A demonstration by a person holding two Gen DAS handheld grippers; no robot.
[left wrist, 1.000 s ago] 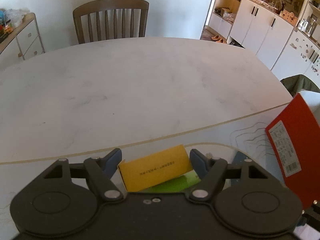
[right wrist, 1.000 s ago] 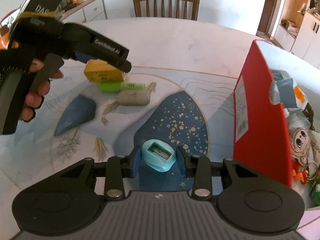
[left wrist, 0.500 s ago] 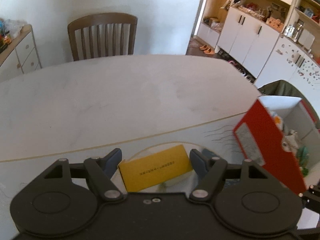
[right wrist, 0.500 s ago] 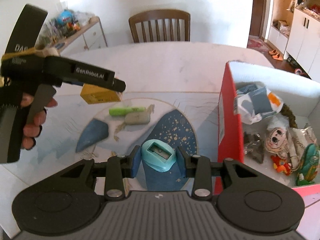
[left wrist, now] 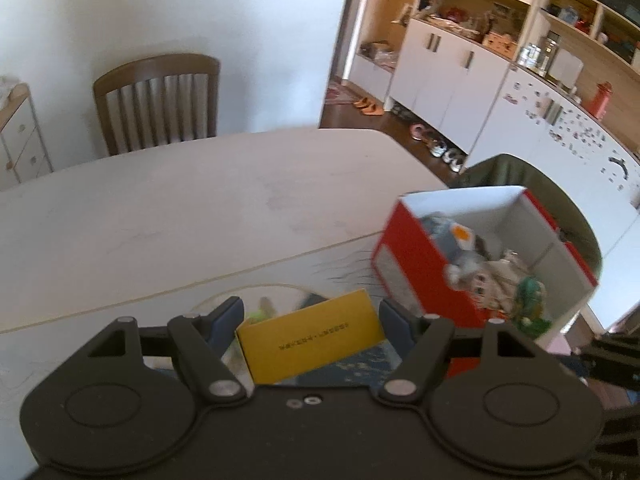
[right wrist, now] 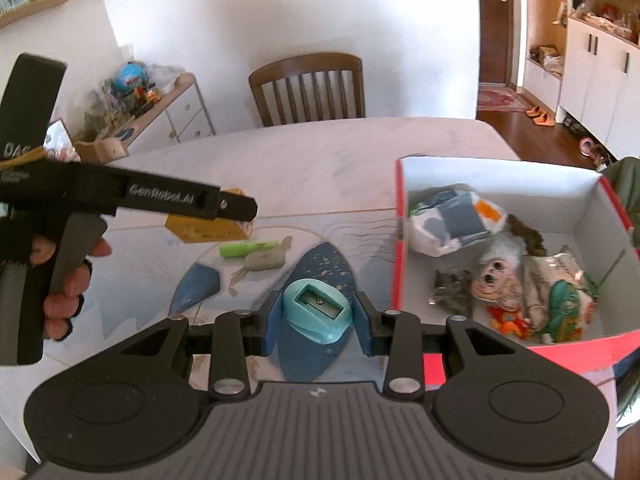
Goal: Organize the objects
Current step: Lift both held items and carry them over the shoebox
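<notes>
My left gripper [left wrist: 310, 320] is shut on a yellow box [left wrist: 312, 340] and holds it in the air above the mat. The right wrist view shows the same left gripper [right wrist: 240, 204] at the left, with the yellow box [right wrist: 204, 232] under its tip. My right gripper [right wrist: 320, 320] is shut on a teal pencil sharpener [right wrist: 318, 312], raised over the blue patterned mat [right wrist: 320, 264]. An open red box [right wrist: 400, 240] with a white inside stands to the right and holds several toys and packets. In the left wrist view that red box [left wrist: 408, 256] is ahead and to the right.
A green highlighter [right wrist: 248, 248] and a grey lump [right wrist: 264, 260] lie on the mat. A hand [right wrist: 68, 280] grips the left tool. A wooden chair [right wrist: 308, 88] stands at the white table's [right wrist: 320, 148] far side, a sideboard [right wrist: 176, 116] to the left.
Both grippers have risen with their loads. The left gripper has turned right, so the red box's inside now shows. The yellow box has left the mat.
</notes>
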